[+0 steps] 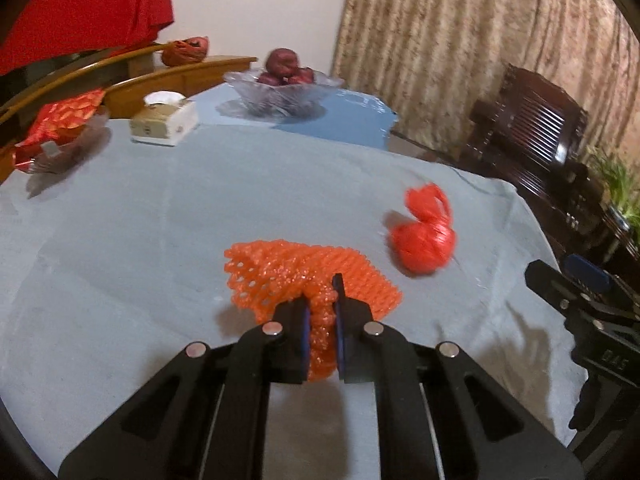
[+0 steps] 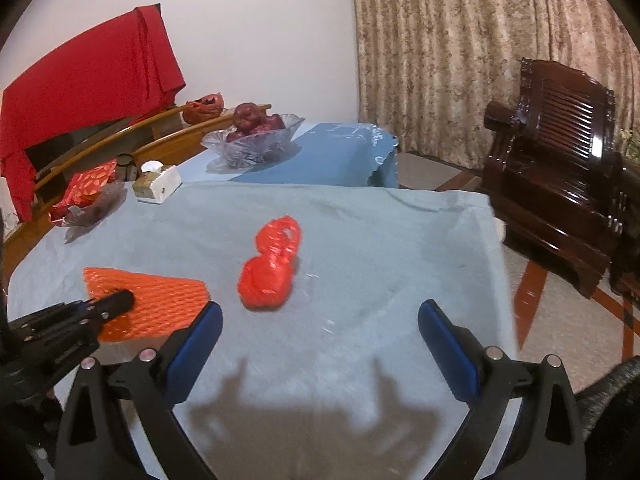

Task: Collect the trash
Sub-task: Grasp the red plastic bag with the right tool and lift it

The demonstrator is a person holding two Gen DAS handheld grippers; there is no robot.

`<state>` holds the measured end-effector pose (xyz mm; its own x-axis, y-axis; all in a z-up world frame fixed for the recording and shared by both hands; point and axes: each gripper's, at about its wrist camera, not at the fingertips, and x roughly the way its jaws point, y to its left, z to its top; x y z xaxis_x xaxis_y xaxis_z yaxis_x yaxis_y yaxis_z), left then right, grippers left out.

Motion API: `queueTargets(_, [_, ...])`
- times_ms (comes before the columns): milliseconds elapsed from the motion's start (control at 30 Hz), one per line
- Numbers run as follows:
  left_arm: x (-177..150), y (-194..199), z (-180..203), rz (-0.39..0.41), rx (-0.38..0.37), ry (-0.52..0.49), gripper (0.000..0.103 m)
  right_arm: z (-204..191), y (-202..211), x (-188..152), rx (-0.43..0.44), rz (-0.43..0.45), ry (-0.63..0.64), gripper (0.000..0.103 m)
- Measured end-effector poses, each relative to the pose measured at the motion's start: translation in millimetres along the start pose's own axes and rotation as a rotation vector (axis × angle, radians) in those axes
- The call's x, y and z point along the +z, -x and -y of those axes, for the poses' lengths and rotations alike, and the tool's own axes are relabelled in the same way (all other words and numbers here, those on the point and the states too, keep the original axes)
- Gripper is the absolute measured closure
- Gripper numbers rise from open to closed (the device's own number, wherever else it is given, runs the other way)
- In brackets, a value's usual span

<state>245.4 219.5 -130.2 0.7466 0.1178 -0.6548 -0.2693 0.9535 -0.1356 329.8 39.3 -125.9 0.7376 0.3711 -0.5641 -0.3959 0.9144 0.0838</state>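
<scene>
Now the left gripper (image 1: 320, 320) was clamped on the orange foam net sleeve (image 1: 280, 272). The right gripper (image 2: 320, 344) gaped apart, the crumpled red plastic bag (image 2: 270, 272) just ahead on the tabletop (image 2: 380, 240). Best lift the net slowly, squeezing tight.

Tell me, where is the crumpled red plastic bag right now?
The red plastic bag lies on the light blue tablecloth, mid-table in the right wrist view, just right of the orange foam net.
</scene>
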Motion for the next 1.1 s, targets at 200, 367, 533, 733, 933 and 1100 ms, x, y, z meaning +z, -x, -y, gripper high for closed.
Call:
queueTargets(200, [9,-7,-19,0.007,0.05,0.028,0.095,-18,-41,9,-0.011,-0.042,-0.001,0.01])
queueTargets(367, [11,-16,-32,0.0,0.076,0.046,0.095,-27,-75,13,-0.015,-0.11,-0.002,0.019])
queueTargets(533, [7,-14,-36,-0.002,0.07,0.049,0.095,-33,-100,13,0.024,-0.197,0.008,0.047])
queueTargets(733, [4,-4,-35,0.011,0.051,0.06,0.095,-40,-88,14,0.099,-0.196,0.019,0.071])
queueTargets(933, [8,29,-31,0.069,0.019,0.068,0.095,-36,-41,22,0.121,-0.108,0.003,0.071])
queueTargets(1100, [9,60,-15,0.111,-0.012,0.052,0.095,-32,7,21,0.11,-0.041,0.031,0.071])
